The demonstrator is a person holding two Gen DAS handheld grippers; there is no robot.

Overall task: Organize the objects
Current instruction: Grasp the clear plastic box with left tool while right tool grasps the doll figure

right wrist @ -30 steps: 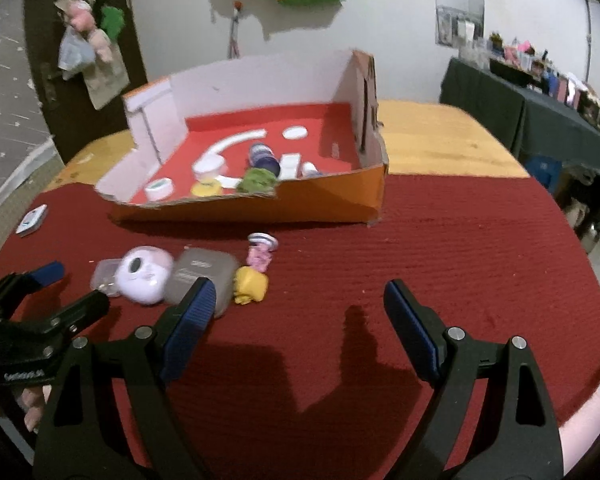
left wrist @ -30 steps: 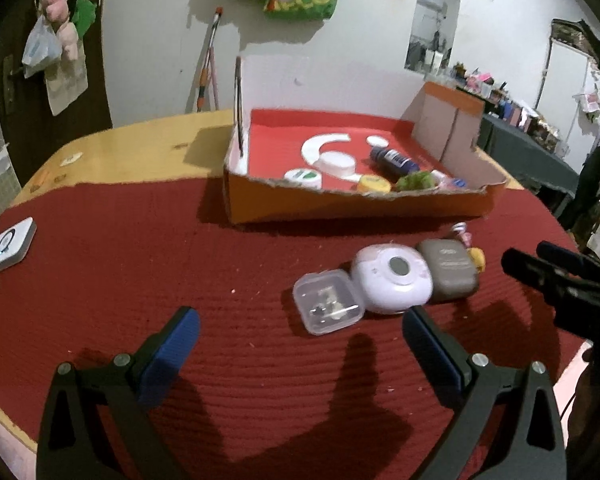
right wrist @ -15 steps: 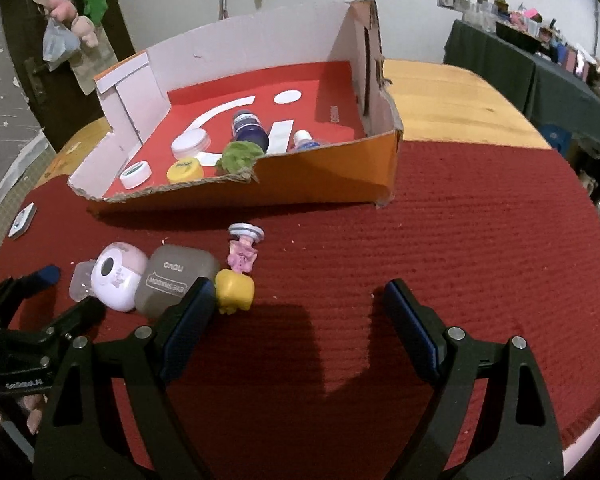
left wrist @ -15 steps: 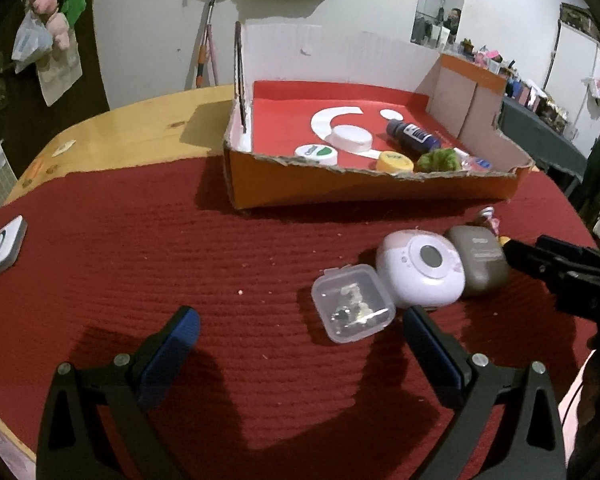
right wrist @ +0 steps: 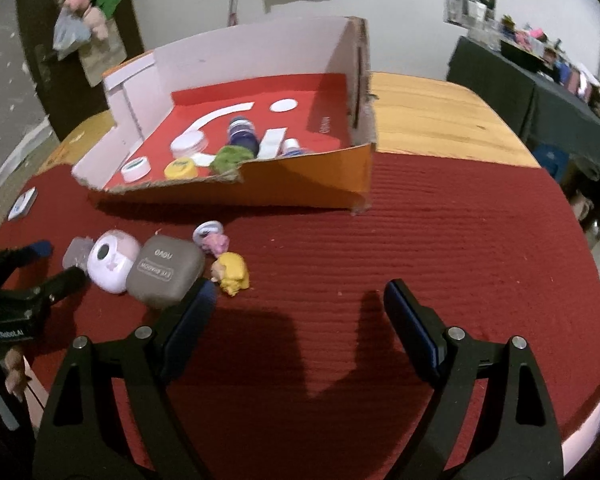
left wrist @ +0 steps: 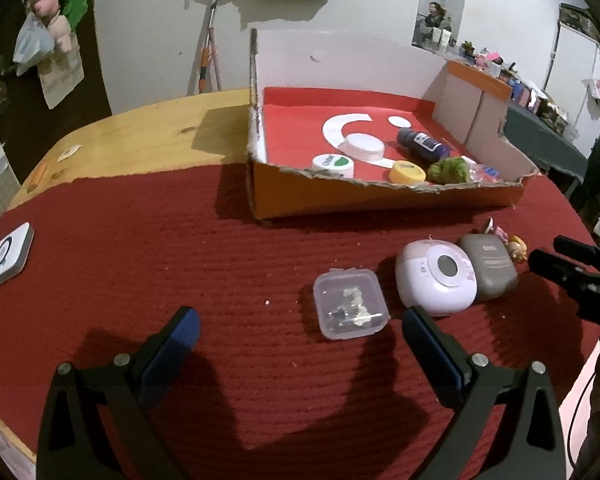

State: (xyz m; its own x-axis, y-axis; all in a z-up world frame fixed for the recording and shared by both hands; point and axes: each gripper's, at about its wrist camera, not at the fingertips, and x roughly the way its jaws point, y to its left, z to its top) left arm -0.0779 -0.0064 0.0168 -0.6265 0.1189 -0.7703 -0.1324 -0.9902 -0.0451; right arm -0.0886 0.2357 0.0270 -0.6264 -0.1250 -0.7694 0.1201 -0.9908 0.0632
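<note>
1. My clear plastic case (left wrist: 350, 305) lies flat and shut on the red mat, small parts inside.
2. The lilac round device (left wrist: 436, 278) touches its right side.
3. The grey pouch (right wrist: 165, 271) follows.
4. The yellow figure (right wrist: 232, 273) and pink figure (right wrist: 214, 240) lie beside the pouch.

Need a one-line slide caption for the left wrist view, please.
Open left gripper hovers near a clear case beside a pink gadget; box behind.
</note>
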